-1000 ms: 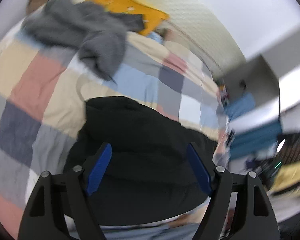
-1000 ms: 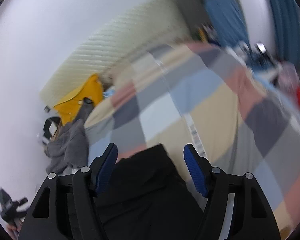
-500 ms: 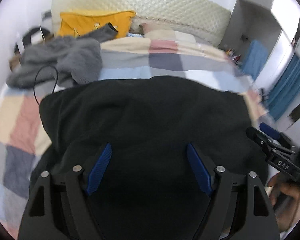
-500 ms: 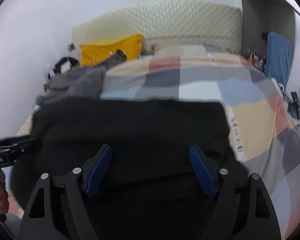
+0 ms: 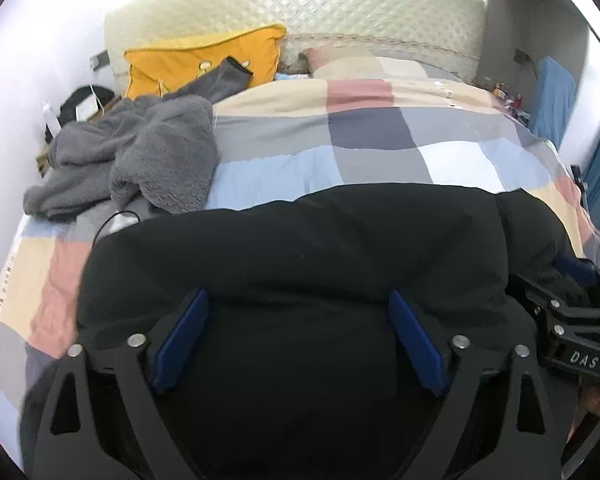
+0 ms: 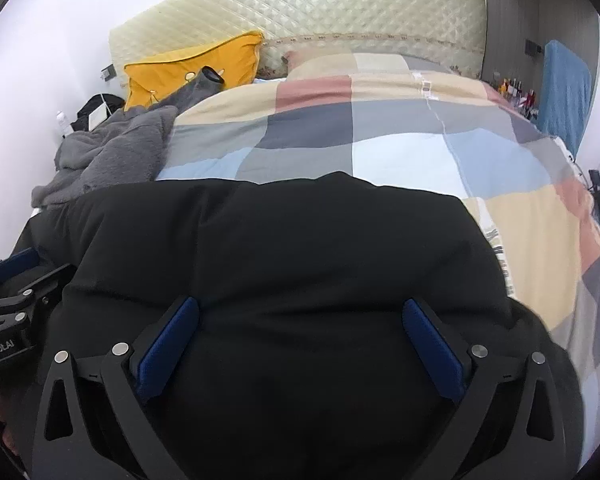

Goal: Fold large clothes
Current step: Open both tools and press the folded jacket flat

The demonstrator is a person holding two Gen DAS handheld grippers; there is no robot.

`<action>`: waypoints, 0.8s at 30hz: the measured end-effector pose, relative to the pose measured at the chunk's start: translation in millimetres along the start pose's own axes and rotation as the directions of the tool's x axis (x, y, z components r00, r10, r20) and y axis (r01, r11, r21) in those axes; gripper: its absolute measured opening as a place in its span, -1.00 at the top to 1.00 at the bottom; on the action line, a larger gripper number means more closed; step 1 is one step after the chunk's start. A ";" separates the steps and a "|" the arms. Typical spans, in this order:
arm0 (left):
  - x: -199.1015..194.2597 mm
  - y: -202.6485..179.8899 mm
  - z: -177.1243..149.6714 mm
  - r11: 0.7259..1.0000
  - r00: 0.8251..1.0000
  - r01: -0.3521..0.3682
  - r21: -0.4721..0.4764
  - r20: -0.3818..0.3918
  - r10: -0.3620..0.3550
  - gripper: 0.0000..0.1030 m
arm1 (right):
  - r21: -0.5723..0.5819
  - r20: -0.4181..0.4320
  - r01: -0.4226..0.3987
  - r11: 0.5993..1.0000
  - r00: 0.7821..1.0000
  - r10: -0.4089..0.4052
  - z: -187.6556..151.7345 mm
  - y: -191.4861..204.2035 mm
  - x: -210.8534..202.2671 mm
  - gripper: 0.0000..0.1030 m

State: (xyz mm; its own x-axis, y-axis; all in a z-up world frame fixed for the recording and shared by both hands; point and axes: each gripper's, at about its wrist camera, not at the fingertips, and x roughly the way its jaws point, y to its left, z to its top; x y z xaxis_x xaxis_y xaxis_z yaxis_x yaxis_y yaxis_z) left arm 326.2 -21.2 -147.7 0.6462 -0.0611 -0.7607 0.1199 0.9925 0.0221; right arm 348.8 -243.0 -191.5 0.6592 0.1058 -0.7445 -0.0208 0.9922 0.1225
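Observation:
A large black garment point(image 5: 300, 256) lies spread on the checked bedspread point(image 5: 372, 136); it also fills the lower half of the right wrist view point(image 6: 284, 248). My left gripper point(image 5: 296, 312) is open, its blue pads wide apart over the garment's near part. My right gripper point(image 6: 300, 316) is open in the same way, further right over the garment. The right gripper's body shows at the right edge of the left wrist view point(image 5: 568, 320); the left gripper's body shows at the left edge of the right wrist view point(image 6: 12, 304). Neither holds cloth that I can see.
A crumpled grey fleece garment point(image 5: 140, 156) lies at the bed's left side, with a yellow pillow point(image 5: 204, 60) and quilted headboard point(image 5: 300, 12) behind. A blue cloth point(image 6: 564, 92) and small items stand at the right wall. A thin black cable point(image 5: 116, 220) lies beside the black garment.
Both grippers swung from tilted, blurred views to level and side by side. The black garment now lies spread wider across the bed in front of them. Both stayed open.

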 end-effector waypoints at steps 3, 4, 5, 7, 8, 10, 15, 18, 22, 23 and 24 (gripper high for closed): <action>13.3 -2.3 3.1 1.000 1.000 0.008 -0.010 -0.005 -0.008 -0.81 | -0.001 0.001 0.011 1.000 1.000 -0.011 4.1 -1.1 13.3 -1.00; 18.6 -2.7 4.5 1.000 1.000 0.005 -0.009 -0.004 -0.005 -0.82 | -0.007 0.003 0.021 1.000 1.000 -0.021 5.6 0.1 17.9 -1.00; 22.0 -4.1 5.7 1.000 1.000 0.003 -0.007 -0.006 -0.003 -0.82 | -0.013 0.004 0.029 0.999 1.000 -0.029 7.4 1.6 21.7 -1.00; 30.1 -4.5 8.2 1.000 1.000 0.005 -0.006 -0.011 -0.005 -0.84 | -0.030 0.006 0.045 0.999 0.999 -0.045 11.3 5.2 30.7 -1.00; 35.5 -4.3 9.8 1.000 1.000 0.006 -0.007 -0.019 -0.006 -0.85 | -0.032 0.006 0.049 0.998 0.999 -0.049 13.0 6.0 34.9 -1.00; 40.5 -3.1 12.6 1.000 1.000 0.012 -0.013 -0.028 -0.012 -0.85 | -0.034 0.011 0.049 0.998 0.999 -0.049 14.8 5.8 40.7 -1.00; 31.8 -0.8 14.9 0.999 0.999 0.031 -0.027 -0.029 -0.031 -0.86 | -0.016 0.025 0.043 0.999 0.999 -0.043 11.1 1.2 47.2 -1.00; 21.1 4.6 10.5 0.999 0.999 0.045 -0.014 -0.015 -0.045 -0.86 | -0.035 0.032 0.045 0.998 0.999 -0.043 7.3 7.4 36.5 -1.00; 5.4 33.9 2.2 0.999 0.999 0.034 -0.031 -0.009 -0.034 -0.86 | -0.065 0.068 -0.026 0.998 0.997 0.030 5.1 6.2 -1.6 -0.99; -2.4 44.2 -0.4 0.999 1.000 0.021 -0.049 0.005 -0.021 -0.86 | -0.081 0.097 -0.023 0.996 0.995 0.031 4.4 6.0 -12.8 -0.99; -9.5 52.1 -2.5 0.998 1.000 0.005 -0.056 0.022 -0.004 -0.86 | -0.102 0.132 -0.008 0.995 0.991 0.021 2.9 5.4 -26.6 -0.99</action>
State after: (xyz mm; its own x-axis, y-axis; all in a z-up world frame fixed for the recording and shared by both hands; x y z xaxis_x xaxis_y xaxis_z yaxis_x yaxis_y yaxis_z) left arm 324.5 31.3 -141.0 0.6624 -0.0670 -0.7462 0.0804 0.9966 -0.0180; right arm 333.3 -240.6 -169.1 0.7521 0.1175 -0.6485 -0.1028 0.9929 0.0606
